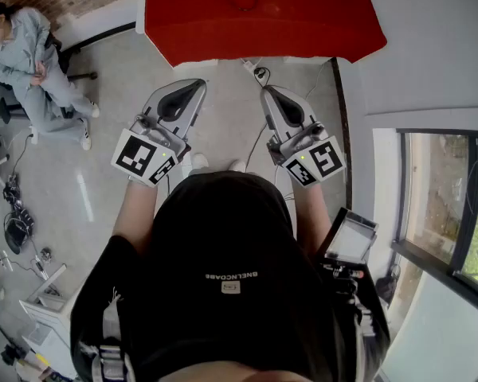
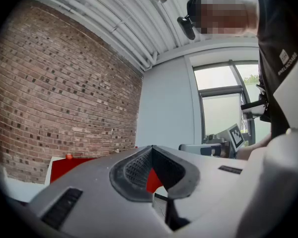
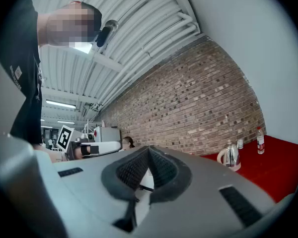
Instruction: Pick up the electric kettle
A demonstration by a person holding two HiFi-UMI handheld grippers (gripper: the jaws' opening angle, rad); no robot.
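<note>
Both grippers empty, kettle well ahead — reach not begun.
Your left gripper (image 1: 199, 83) and right gripper (image 1: 266, 91) sit level near your body, jaws closed tip to tip w/ nothing between them. The electric kettle (image 3: 230, 156) stands upright on the red table (image 1: 223, 22), near a bottle (image 3: 260, 140). Step up to the table first, open the right jaws wide before you reach, then line up on the handle — it shows on the kettle's left in the right gripper view. Keep clear of the bottle.
</note>
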